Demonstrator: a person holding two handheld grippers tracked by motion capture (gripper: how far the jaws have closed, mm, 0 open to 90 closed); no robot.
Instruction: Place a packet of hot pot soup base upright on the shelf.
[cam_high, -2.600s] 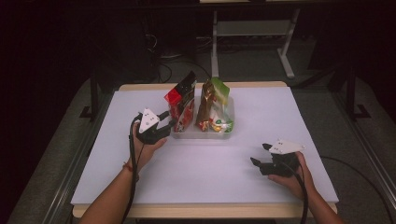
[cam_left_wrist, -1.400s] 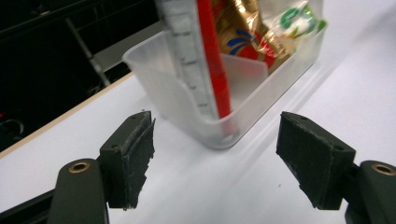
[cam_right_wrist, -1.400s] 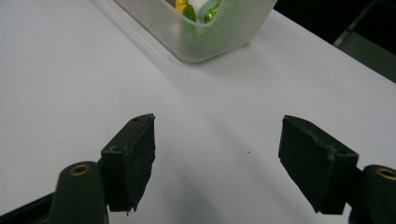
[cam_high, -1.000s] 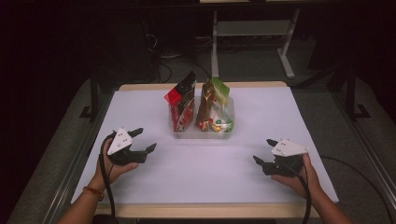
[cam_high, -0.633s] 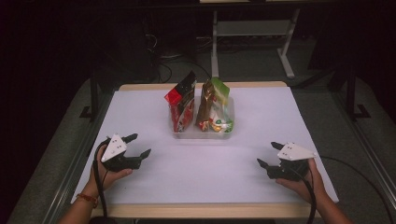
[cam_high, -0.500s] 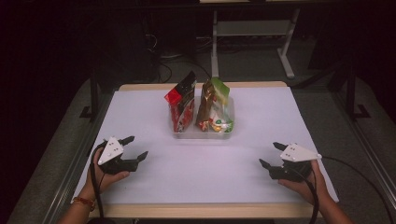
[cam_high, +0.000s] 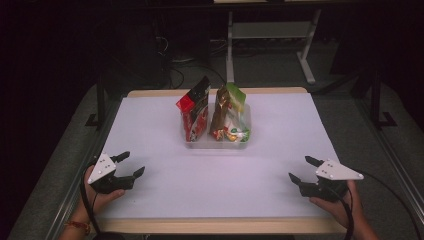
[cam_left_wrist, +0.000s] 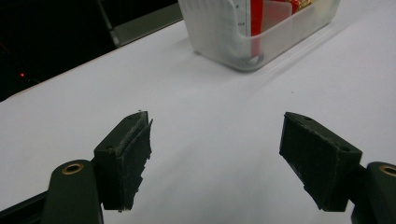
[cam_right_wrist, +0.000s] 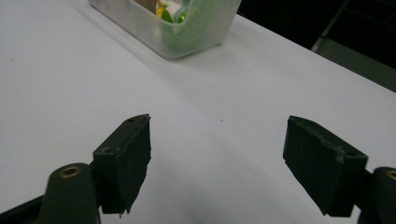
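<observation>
Bin (cam_high: 217, 142) with snack bags (cam_high: 215, 110) table centre; left gripper (cam_high: 131, 165) at 8 o'clock, right gripper (cam_high: 301, 170) at 4 o'clock, both well apart, jaws wide, empty.

White table (cam_high: 165, 130), red pouch (cam_high: 192, 112), green pouch (cam_high: 232, 107)

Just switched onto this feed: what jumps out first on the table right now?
The clear plastic bin at the middle of the white table, with a red snack bag and a green-topped bag standing in it. Then the left gripper and right gripper, both open, near the front corners.
</observation>
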